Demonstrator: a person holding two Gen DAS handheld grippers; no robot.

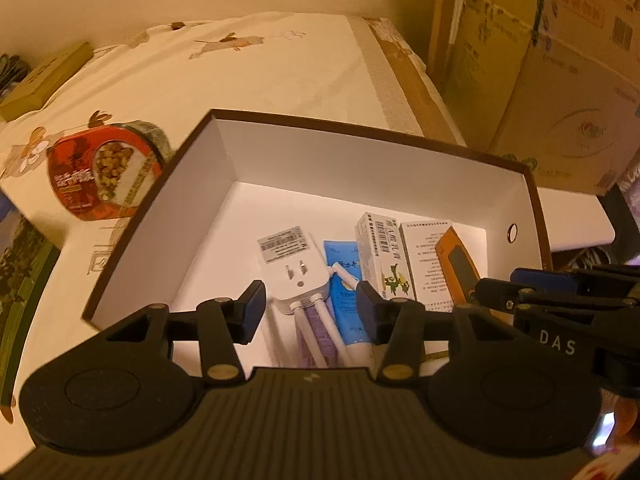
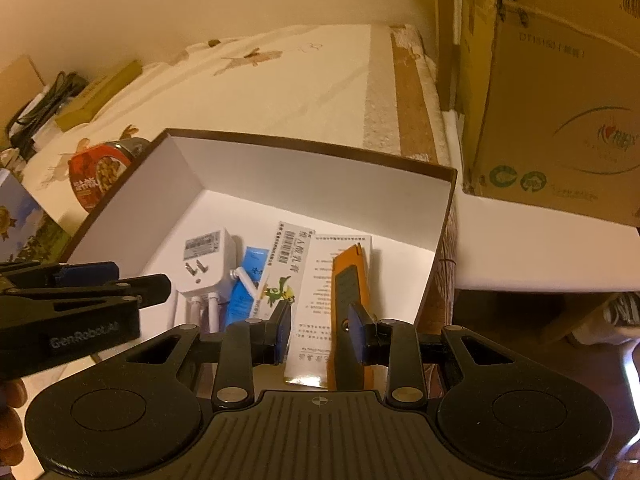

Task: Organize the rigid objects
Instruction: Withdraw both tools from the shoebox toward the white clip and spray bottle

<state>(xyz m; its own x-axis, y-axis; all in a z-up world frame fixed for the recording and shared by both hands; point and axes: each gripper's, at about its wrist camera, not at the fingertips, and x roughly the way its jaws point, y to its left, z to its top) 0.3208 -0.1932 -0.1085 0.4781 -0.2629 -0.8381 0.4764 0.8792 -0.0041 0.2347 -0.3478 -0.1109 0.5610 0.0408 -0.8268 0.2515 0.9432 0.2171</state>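
Both claws hover above the brown-edged white cardboard box, each with its pads spread and nothing between them: the left gripper over the white plug-in adapter with trailing cables, the right gripper over the flat orange device. Beside these lie a blue tube and two printed white cartons, packed side by side. The red round snack tub sits outside the box on the patterned tablecloth. The likely trouble: reaching across for it, a claw could snag the box wall and drag it, or the loose cables could catch a pad.
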